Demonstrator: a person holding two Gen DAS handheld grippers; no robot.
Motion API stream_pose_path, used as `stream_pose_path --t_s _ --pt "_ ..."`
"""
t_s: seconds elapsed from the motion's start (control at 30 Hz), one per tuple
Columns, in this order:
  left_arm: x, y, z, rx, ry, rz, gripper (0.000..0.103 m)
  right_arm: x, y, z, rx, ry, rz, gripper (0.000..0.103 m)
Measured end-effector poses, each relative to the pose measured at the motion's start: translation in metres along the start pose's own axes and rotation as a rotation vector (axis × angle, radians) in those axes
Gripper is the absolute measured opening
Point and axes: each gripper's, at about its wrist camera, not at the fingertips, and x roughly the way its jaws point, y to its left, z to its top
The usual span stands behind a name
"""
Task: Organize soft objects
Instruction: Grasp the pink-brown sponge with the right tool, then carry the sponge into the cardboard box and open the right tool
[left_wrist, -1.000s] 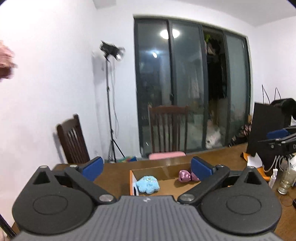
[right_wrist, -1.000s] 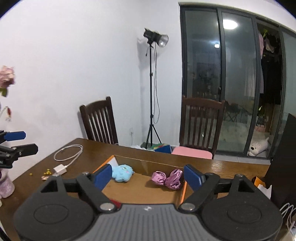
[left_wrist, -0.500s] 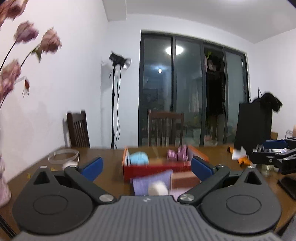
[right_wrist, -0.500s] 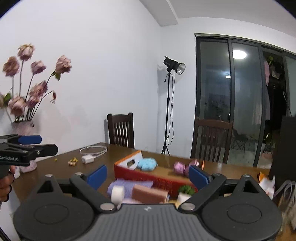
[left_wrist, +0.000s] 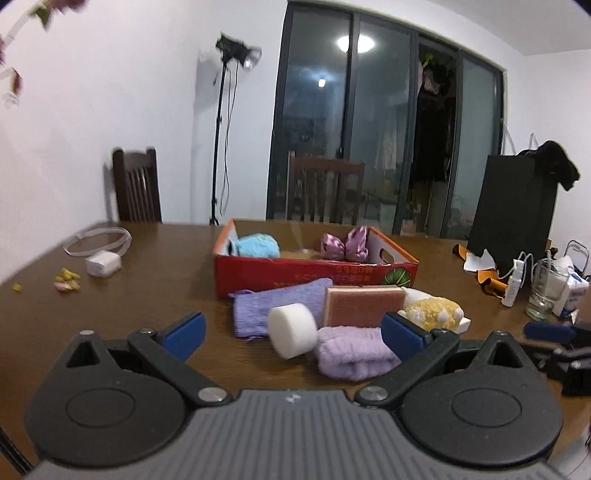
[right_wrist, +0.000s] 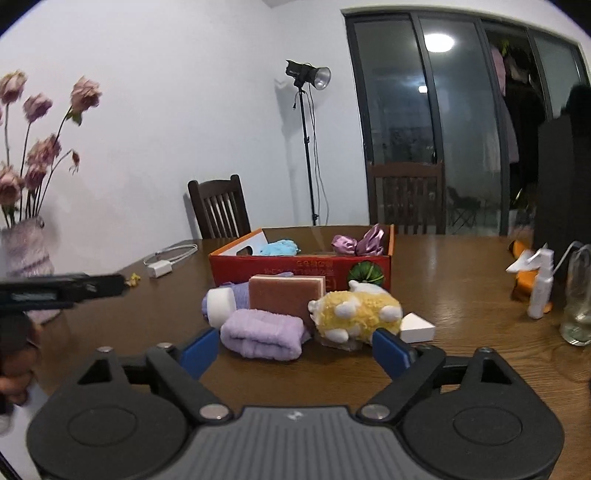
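Facing the pile, your left claw (left_wrist: 291, 334) gapes empty; your right claw (right_wrist: 294, 350) is closing on nothing, towel (right_wrist: 263, 333) and plush toy (right_wrist: 356, 312) just ahead, box (right_wrist: 295, 267) beyond.

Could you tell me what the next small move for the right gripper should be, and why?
Probably ease the right gripper forward and down to the folded lilac towel. It lies nearest, just ahead, between the blue fingers, with nothing held; the jaws are closing now and may need widening. The red cardboard box behind already holds two soft items.
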Motion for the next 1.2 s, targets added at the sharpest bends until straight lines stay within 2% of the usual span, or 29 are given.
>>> stream_pose_path --t_s 0.07,0.1,0.23,0.33,0.47,0.53,0.6,0.77,0.97,1.07,1.2 --pt "0.024 -0.005 0.007 -0.007 0.001 -0.041 0.102 0.023 -0.011 0.009 0.035 0.025 0.010 0.075" --pt "0.036 -0.006 0.011 -0.014 0.004 -0.051 0.097 0.033 -0.015 0.014 0.047 0.028 0.011 0.070" --pt "0.094 -0.002 0.024 -0.091 0.101 -0.105 0.064 0.078 -0.035 0.035 0.116 0.039 0.038 0.060" --pt "0.132 0.008 0.029 -0.188 0.179 -0.164 0.054 0.116 -0.042 0.047 0.136 0.047 0.077 0.056" --pt "0.161 0.010 0.029 -0.225 0.228 -0.206 0.046 0.158 -0.044 0.052 0.124 0.089 0.069 0.052" --pt "0.167 0.013 0.026 -0.243 0.236 -0.240 0.039 0.175 -0.048 0.049 0.145 0.112 0.081 0.044" --pt "0.174 0.017 0.026 -0.278 0.245 -0.282 0.035 0.184 -0.051 0.046 0.173 0.111 0.117 0.038" --pt "0.164 0.016 0.035 -0.289 0.189 -0.283 0.036 0.183 -0.044 0.054 0.169 0.069 0.137 0.035" --pt "0.102 0.013 0.049 -0.238 0.066 -0.331 0.036 0.134 -0.020 0.072 0.075 -0.030 0.158 0.035" --pt "0.066 0.009 0.039 -0.202 0.039 -0.338 0.037 0.101 -0.006 0.067 0.053 -0.038 0.168 0.035" --pt "0.031 0.004 0.008 -0.151 0.029 -0.326 0.037 0.073 0.015 0.036 -0.002 -0.012 0.166 0.035"
